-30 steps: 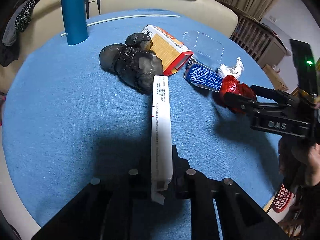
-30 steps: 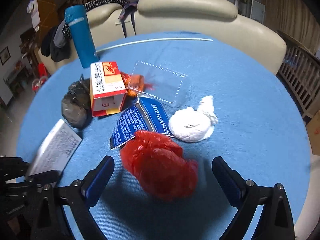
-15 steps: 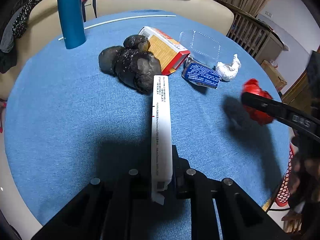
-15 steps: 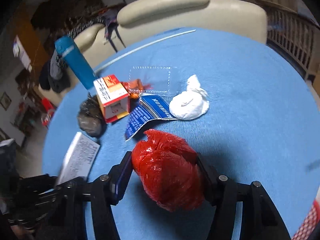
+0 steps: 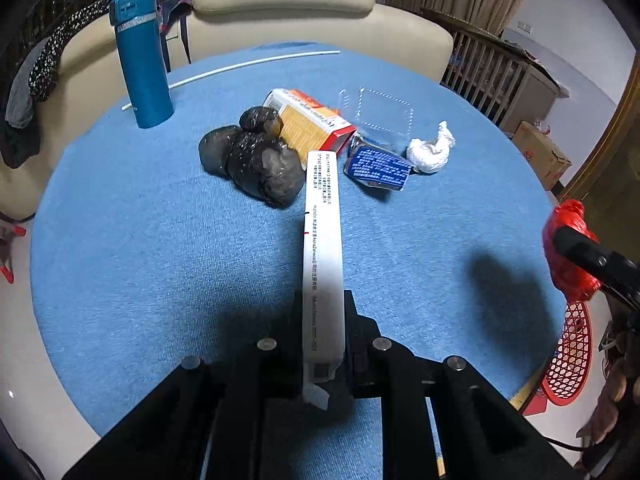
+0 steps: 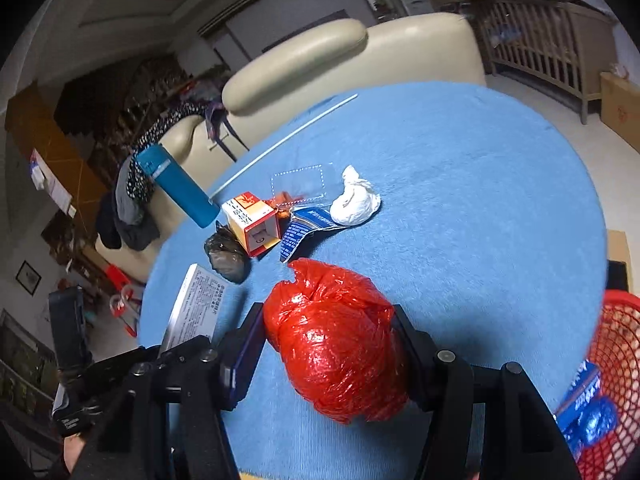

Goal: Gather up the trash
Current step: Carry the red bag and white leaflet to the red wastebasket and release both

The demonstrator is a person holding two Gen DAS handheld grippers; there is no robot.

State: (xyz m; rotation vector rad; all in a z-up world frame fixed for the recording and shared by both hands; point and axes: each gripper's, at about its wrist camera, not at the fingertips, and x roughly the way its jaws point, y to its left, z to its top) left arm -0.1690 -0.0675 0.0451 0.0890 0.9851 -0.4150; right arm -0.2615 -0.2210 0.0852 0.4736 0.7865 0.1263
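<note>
red bag [image 6: 336,340]: glossy crinkled plastic
tablecloth [image 5: 140,220]: matt blue cloth
basket [image 6: 616,344]: red plastic mesh
sofa [image 5: 288,0]: smooth cream leather

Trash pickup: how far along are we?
Done: a blue wrapper lies in the red basket. In hand: the right gripper clamps a red bag near that basket; the left gripper pinches a white box. Left on the table: black bag, orange carton, clear tray, blue packet, white wad.

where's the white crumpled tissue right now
The white crumpled tissue lies on the blue table, centre of the right wrist view, touching the blue packet and beside the clear plastic lid.
</note>
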